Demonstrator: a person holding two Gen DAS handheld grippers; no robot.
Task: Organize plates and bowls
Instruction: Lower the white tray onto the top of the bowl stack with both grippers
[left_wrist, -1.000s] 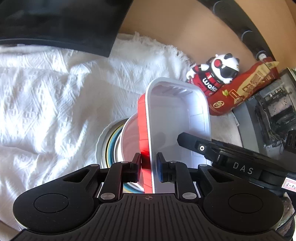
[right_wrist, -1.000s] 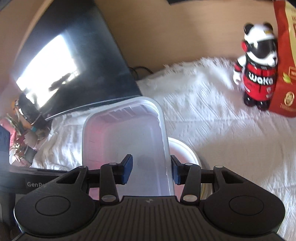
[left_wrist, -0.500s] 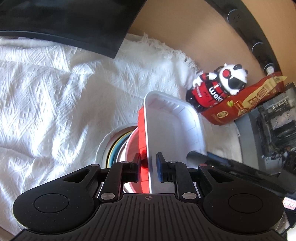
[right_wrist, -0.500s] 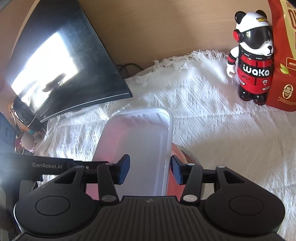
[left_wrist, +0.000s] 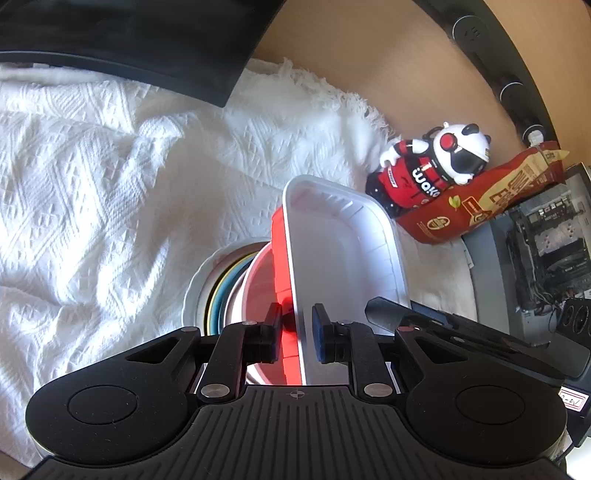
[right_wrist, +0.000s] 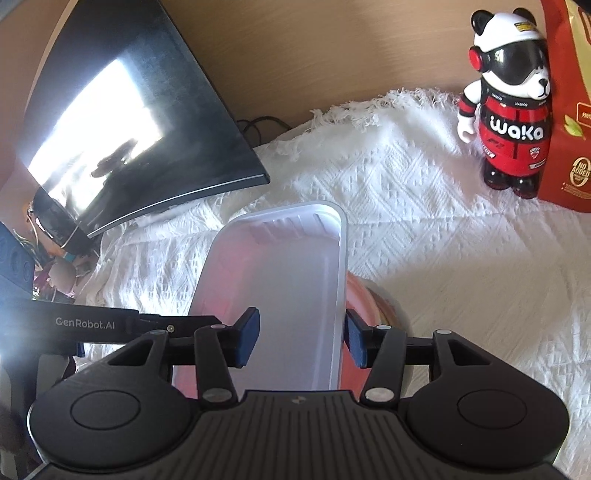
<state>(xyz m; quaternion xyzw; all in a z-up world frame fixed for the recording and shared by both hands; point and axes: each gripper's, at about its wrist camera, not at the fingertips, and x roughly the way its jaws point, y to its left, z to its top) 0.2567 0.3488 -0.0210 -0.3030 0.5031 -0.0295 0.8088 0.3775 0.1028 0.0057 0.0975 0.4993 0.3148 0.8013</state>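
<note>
A white rectangular tray (left_wrist: 343, 251) sits nested in a red tray (left_wrist: 280, 266), and both are tilted over a stack of round dishes. My left gripper (left_wrist: 297, 334) is shut on the near side wall of the two trays. Below them is a pink bowl (left_wrist: 258, 291) on a stack of plates (left_wrist: 199, 288) with white, yellow and blue rims. In the right wrist view the white tray (right_wrist: 280, 288) lies between the jaws of my right gripper (right_wrist: 301, 341), which are opening; the pads stand off its walls. The pink bowl (right_wrist: 369, 299) peeks out at the tray's right.
A white textured cloth (left_wrist: 92, 192) covers the table. A dark monitor (right_wrist: 122, 122) stands at the back left. A panda figurine (right_wrist: 509, 110) and a red snack bag (right_wrist: 569, 122) stand at the back right. Electronics (left_wrist: 546, 251) lie at the far right.
My right gripper's jaws have spread wider around the white tray. The tray has shifted right in the right wrist view, uncovering the pink bowl. My left gripper's grip is unchanged.
</note>
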